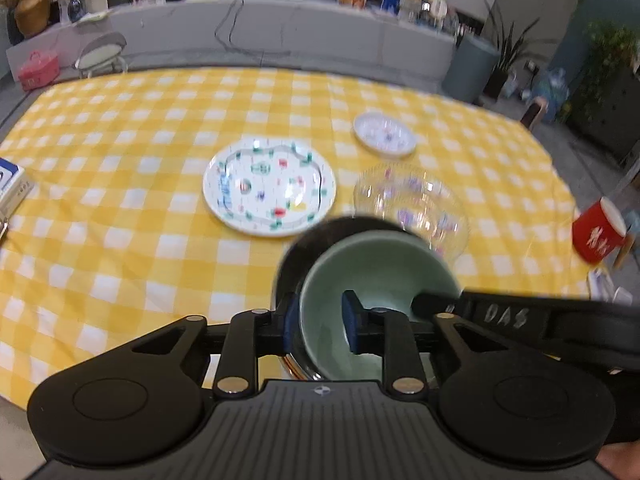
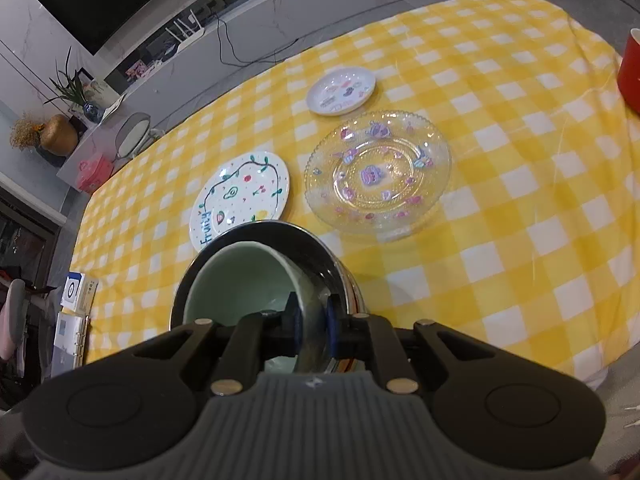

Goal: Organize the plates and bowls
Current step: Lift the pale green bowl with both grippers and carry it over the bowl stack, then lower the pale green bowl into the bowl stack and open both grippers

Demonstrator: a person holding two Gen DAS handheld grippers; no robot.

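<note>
A pale green bowl [image 1: 376,276] sits tilted inside a larger steel bowl [image 1: 292,256] at the table's near edge. My left gripper [image 1: 320,322] is shut on the green bowl's left wall, one finger inside and one outside. My right gripper [image 2: 314,326] is shut on the right walls of the green bowl [image 2: 240,280] and the steel bowl [image 2: 320,248] together; its black arm shows in the left wrist view [image 1: 500,314]. A white fruit-pattern plate [image 1: 269,186] [image 2: 240,196], a clear glass plate [image 1: 412,206] [image 2: 378,174] and a small white plate [image 1: 385,134] [image 2: 341,91] lie beyond.
The table has a yellow checked cloth [image 1: 120,200] [image 2: 520,160]. A red mug [image 1: 598,236] [image 2: 630,74] stands at the right edge. A white and blue box [image 1: 10,182] [image 2: 78,292] lies at the left edge. A chair [image 1: 102,52] stands behind the table.
</note>
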